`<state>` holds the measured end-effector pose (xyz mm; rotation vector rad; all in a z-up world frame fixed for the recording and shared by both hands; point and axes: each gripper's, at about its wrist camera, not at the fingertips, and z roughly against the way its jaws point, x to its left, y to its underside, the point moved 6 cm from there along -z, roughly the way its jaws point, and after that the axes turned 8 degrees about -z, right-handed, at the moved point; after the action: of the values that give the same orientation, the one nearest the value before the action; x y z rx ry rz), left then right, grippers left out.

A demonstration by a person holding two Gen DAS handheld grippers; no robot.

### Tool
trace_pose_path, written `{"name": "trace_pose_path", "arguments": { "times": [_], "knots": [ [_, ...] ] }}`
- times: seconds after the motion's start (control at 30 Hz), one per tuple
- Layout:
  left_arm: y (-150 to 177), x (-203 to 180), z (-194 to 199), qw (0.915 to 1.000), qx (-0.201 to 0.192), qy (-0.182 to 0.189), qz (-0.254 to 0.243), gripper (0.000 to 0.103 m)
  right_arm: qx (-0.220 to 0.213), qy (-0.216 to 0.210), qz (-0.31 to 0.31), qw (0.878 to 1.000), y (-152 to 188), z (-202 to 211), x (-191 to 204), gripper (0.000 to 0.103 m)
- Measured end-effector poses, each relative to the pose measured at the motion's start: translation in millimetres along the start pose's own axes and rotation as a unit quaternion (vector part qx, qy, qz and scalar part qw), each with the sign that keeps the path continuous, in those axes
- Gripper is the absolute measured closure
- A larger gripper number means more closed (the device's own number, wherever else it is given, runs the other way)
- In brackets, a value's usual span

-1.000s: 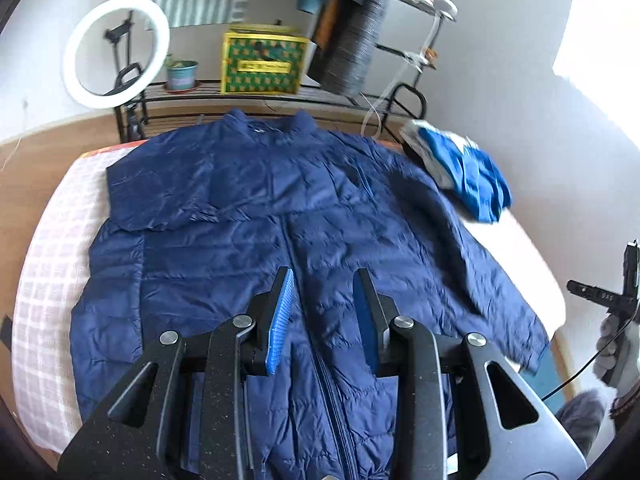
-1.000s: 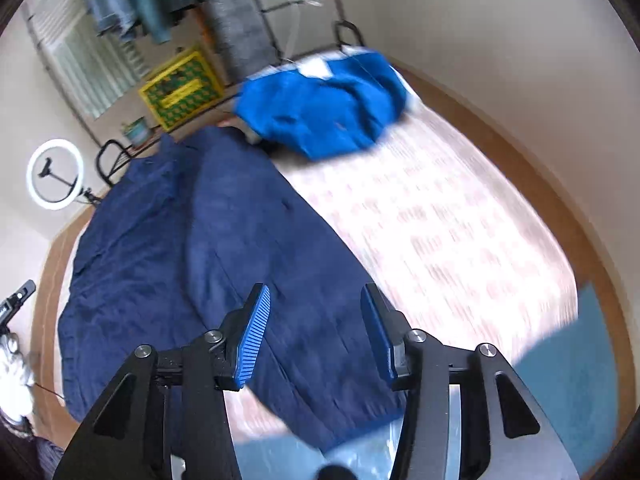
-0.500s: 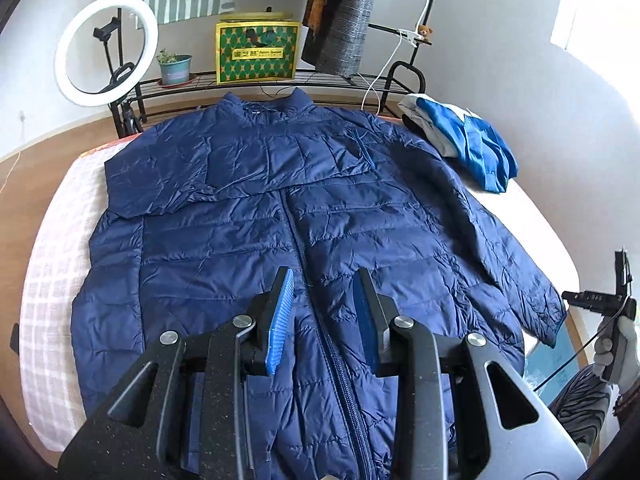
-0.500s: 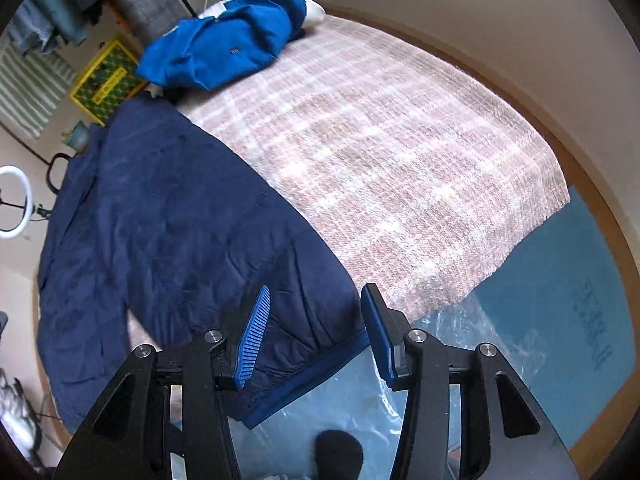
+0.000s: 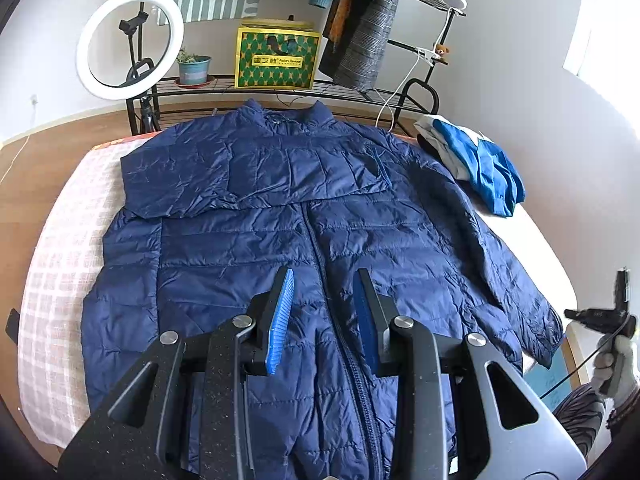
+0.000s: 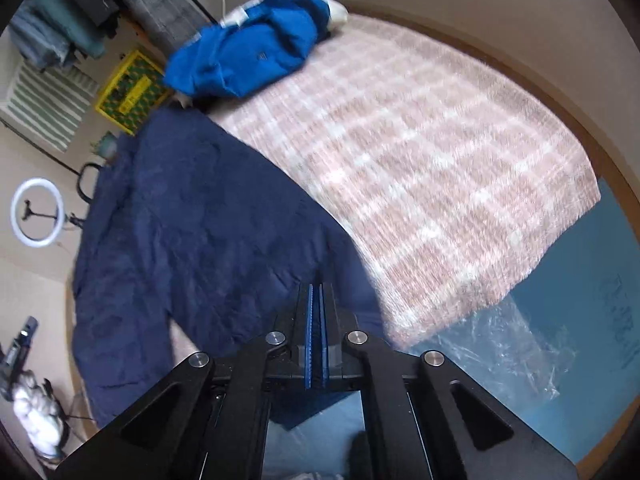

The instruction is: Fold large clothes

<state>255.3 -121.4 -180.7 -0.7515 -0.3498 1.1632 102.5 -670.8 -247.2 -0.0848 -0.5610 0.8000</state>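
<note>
Here the puffy navy jacket (image 5: 280, 216) lies flat on the checked bed (image 6: 440, 152). The left gripper (image 5: 322, 300) hangs above the jacket, fingers apart. The right gripper (image 6: 316, 312) is pinched together at the jacket's sleeve; whether it grips cloth, I cannot tell.

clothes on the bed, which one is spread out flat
The navy jacket: it lies open and flat, front up, across the bed. The blue garment sits bunched in a heap at the far corner.

A navy quilted jacket (image 5: 304, 216) is lying on a bed (image 6: 440, 152) that is showing a pink-and-white check. Beside the jacket's sleeve a bright blue and white garment (image 5: 480, 164) is sitting, while behind its collar a green box (image 5: 276, 58) with yellow diamond pattern is standing near a white ring light (image 5: 130, 44).
</note>
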Motion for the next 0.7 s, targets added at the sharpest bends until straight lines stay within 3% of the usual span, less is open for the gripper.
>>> {"name": "trace_pose_path", "arguments": {
  "times": [0.2, 0.33, 0.4, 0.43, 0.47, 0.57, 0.7],
  "knots": [
    [-2, 10, -4, 0.9999, 0.002, -0.001, 0.015, 0.072, -0.06, -0.046, 0.032, 0.997, -24, 48, 49, 0.103],
    [0, 10, -3, 1.0, 0.003, -0.001, 0.007, 0.072, -0.056, -0.02, 0.06, 0.996, -29, 45, 60, 0.102],
    [3, 9, -2, 1.0, 0.004, -0.003, -0.002, 0.072, -0.026, -0.002, 0.064, 0.998, -24, 29, 47, 0.086],
    [3, 8, -2, 1.0, 0.005, -0.003, -0.005, 0.072, -0.014, 0.008, 0.06, 0.998, -22, 22, 39, 0.062],
    [4, 8, -2, 1.0, 0.005, -0.003, -0.005, 0.072, -0.007, 0.023, 0.053, 0.998, -20, 14, 29, 0.046],
    [4, 9, -4, 1.0, 0.007, 0.0, 0.0, 0.072, 0.008, 0.063, 0.037, 0.997, -13, -7, -2, 0.045],
    [5, 10, -5, 0.9999, 0.01, 0.0, -0.001, 0.072, 0.045, 0.063, 0.011, 0.997, -1, -26, -24, 0.046]
  ]
}}
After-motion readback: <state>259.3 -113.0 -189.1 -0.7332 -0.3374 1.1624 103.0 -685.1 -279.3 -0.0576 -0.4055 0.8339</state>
